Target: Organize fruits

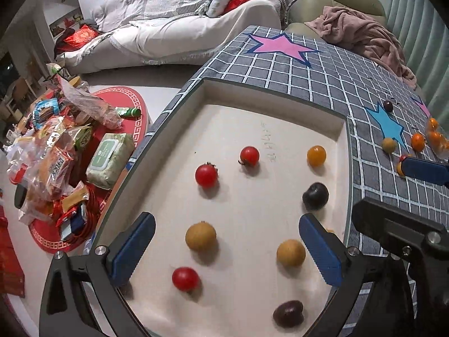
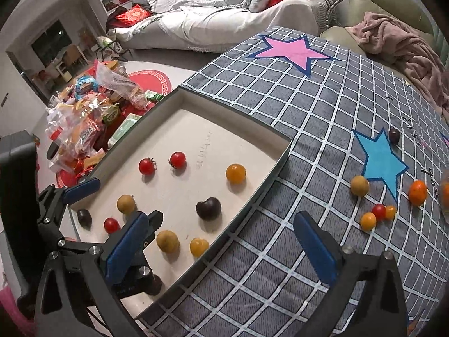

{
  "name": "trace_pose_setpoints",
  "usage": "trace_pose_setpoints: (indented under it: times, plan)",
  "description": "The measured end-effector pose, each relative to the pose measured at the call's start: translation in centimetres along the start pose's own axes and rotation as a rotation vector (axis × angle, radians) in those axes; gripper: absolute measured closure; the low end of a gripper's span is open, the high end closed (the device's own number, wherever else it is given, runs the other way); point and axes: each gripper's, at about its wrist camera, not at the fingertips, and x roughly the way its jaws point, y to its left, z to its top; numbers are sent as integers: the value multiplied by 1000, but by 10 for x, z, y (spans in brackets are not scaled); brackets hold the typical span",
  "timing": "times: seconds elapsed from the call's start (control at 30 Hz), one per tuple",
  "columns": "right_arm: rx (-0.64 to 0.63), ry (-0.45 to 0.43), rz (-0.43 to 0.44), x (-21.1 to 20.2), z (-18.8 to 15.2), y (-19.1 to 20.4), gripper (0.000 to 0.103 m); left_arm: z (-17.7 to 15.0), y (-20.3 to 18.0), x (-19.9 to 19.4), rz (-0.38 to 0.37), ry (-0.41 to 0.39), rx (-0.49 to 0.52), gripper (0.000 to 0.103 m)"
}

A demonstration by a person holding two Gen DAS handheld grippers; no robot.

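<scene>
Several fruits (image 2: 378, 212) lie loose on the cloth (image 2: 280, 146) far right of the tray (image 2: 276, 172); my left gripper (image 1: 227, 248) and right gripper (image 2: 221, 248) both gape empty, so a clumsy nudge could roll them away.

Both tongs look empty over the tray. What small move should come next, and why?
Probably swing the right tongs toward the small red tomato on the checked cloth. Both tongs stand open and empty, the left tongs hang over the tray, and several fruits lie outside it near the blue star.
</scene>
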Motion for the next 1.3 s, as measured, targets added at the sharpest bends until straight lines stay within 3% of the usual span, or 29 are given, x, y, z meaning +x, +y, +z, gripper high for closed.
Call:
trace_pose_setpoints:
  times: [1.3]
  plan:
    - [-82,18,-41,-16,-30,36,0,-45,-7,-33,-9,-1,36,0]
